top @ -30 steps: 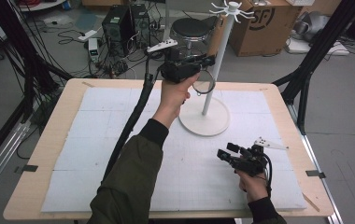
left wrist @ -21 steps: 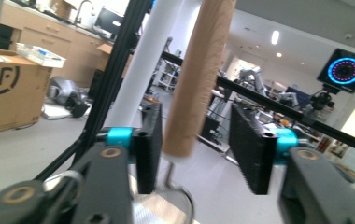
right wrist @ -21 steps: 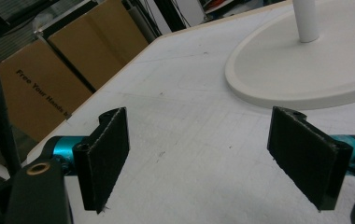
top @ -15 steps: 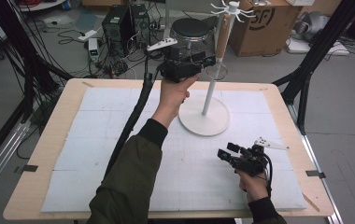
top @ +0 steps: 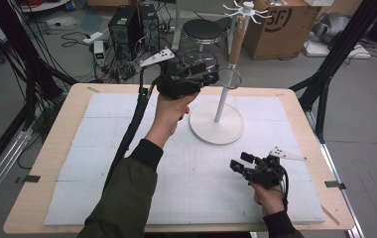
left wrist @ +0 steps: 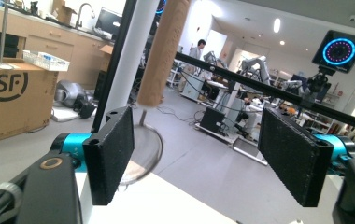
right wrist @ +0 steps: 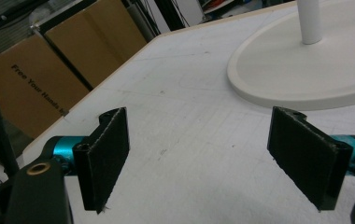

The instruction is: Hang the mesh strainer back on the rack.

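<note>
- A white stand (top: pixel 216 121) with a round base and a thin post rises near the far middle of the table (top: pixel 37 163); higher up the post wears a tan, cork-like sleeve (top: pixel 237 42), and thin white hooks (top: pixel 246 9) spread from the top.
- A wire ring (top: pixel 230 78) circles the post just under the sleeve; whether it touches the post cannot be told.
- The left gripper (top: pixel 211 77) is raised above the table, just beside the post at ring height. In the left gripper view its jaws stand wide apart, nothing between them, with the sleeve and ring just past the left one.
- The right gripper (top: pixel 238 166) is low over the near right part of the mat, its jaws spread wide and holding nothing; in its own view the stand's base lies ahead to the right, well apart from it.
- A cardboard box (top: pixel 281 25) on the floor behind the table bears "SF"; in the right gripper view another box (right wrist: pixel 31 79) reads "Free Your Hands".
- A white gridded mat (top: pixel 102 144) covers most of the pale wooden table.
- Behind it: a black stool (top: pixel 204 30), a dark computer case (top: pixel 122 25), a power strip (top: pixel 98 49) and loose cables on a grey floor.
- Black frame struts (top: pixel 335 54) stand to either side.
- The left gripper view looks out on a lab with cabinets, monitors and a ring light (left wrist: pixel 338 50).
</note>
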`<state>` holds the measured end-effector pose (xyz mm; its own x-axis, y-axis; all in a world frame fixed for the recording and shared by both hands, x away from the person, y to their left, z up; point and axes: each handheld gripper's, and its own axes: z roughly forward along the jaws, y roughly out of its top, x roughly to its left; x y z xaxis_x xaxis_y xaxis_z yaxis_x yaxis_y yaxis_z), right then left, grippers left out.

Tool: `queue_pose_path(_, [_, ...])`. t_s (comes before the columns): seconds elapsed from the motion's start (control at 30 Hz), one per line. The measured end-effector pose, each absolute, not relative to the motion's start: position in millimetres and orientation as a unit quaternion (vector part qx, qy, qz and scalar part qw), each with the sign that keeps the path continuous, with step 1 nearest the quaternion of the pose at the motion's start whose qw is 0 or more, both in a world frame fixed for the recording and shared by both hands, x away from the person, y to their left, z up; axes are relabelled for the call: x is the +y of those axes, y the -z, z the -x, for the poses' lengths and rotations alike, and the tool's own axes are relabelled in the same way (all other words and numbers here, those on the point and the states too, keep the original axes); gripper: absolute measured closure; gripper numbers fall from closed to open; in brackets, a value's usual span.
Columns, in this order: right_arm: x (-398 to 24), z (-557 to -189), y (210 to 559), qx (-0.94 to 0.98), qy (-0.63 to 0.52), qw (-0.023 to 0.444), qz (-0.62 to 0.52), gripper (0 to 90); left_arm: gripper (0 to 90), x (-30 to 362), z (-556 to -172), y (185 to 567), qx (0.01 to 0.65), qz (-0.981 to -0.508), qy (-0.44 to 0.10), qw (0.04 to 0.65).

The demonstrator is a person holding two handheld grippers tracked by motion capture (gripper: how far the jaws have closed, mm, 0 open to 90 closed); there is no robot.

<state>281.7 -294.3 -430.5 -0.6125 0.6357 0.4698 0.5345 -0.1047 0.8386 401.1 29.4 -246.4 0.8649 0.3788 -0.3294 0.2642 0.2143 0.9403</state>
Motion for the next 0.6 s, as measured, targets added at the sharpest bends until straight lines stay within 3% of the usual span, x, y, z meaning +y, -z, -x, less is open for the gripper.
queue_pose_path(0.1, [-294.6,-281.1,429.8,0.668,-0.601,0.047,-0.437,20.2,22.0,33.9,-390.7,246.3,0.252,-0.641,-0.048,0.723])
queue_pose_path(0.6, [-291.7,-282.9,429.6,0.673,-0.596,0.054,-0.435,19.9,23.2,79.0,-365.4,256.5,0.267,-0.631,-0.071,0.725])
